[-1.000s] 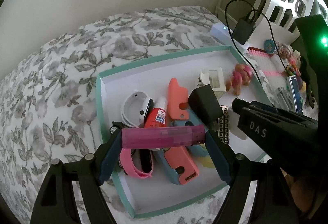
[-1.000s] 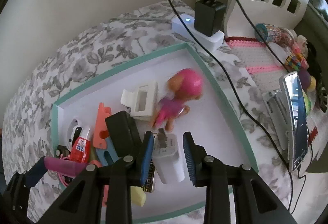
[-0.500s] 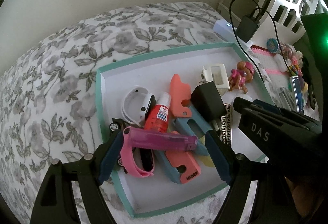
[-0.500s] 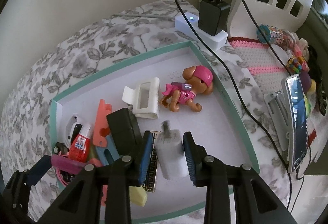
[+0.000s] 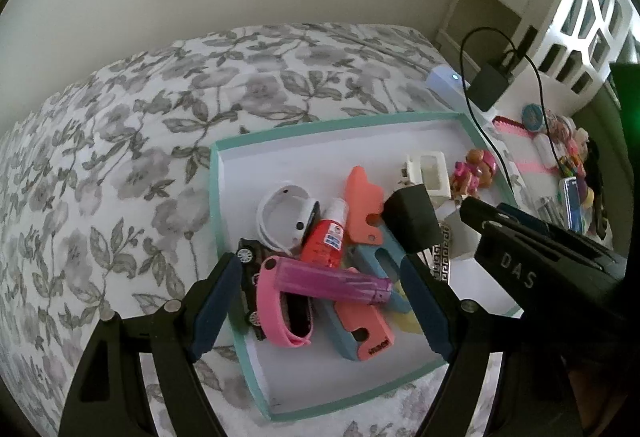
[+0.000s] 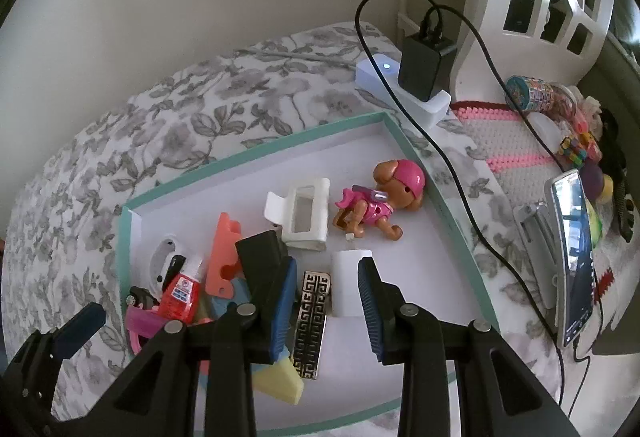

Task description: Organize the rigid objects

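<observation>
Hovering over the tray (image 5: 218, 205), your left tongs (image 5: 320, 299) stand apart above the purple lighter (image 5: 332, 281); your right tongs (image 6: 327, 307), apart too, straddle the white charger (image 6: 347, 289) at 12 o'clock, clear to withdraw

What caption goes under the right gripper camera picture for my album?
Right gripper open above a teal tray, a white charger lying loose between its fingers, near a pink toy puppy.

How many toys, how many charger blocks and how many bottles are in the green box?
Toys: 2, the pup toy and the toy car
Charger blocks: 2, the black charger and the white charger
Bottles: 1, the red bottle
Total: 5
</observation>
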{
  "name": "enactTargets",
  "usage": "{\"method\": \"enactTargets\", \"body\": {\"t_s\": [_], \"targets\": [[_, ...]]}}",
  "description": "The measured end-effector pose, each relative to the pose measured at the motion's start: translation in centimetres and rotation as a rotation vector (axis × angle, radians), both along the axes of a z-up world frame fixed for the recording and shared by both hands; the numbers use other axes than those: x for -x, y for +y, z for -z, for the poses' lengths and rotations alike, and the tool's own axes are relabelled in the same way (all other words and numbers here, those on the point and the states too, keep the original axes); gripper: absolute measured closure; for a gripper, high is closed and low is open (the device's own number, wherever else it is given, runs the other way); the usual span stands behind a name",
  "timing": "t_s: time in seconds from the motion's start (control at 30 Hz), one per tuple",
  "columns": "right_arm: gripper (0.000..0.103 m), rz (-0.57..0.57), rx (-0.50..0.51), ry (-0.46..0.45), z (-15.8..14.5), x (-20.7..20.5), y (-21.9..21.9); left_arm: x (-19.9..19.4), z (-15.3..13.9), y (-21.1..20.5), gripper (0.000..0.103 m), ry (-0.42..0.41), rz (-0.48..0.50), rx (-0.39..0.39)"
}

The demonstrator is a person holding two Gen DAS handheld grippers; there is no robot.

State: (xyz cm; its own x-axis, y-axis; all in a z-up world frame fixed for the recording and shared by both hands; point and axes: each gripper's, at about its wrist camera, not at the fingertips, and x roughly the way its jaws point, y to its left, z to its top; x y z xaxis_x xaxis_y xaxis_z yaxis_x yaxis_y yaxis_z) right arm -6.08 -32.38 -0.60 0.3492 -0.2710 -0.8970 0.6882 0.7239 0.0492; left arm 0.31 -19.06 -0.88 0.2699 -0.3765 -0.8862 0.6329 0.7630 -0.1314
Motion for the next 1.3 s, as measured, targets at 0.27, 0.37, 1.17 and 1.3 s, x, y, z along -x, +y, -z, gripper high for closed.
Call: {"method": "enactTargets", "body": {"t_s": [0.27,0.37,1.17,1.3], "targets": [[0.068,0.006,-0.009,-0.029,-0.4,0.1,-0.1,-0.8,-0.3,1.0,0.021,0.007,-0.052,0.017],[0.068,0.003,-0.009,-0.028,-0.3,0.1,0.0,-1.2,-0.3,1.6,0.021,0.016,-0.081,0.025],[0.039,-0.226,0.012,-0.026,-0.4,-3.5,6.1,-8.4,0.0,13.3,0.016,0.027,-0.538,0.054],[0.027,-0.258,0.027,-0.026,-0.4,-4.0,7.2,-9.2,0.3,14.7,0.004,0.020,-0.584,0.054]]}}
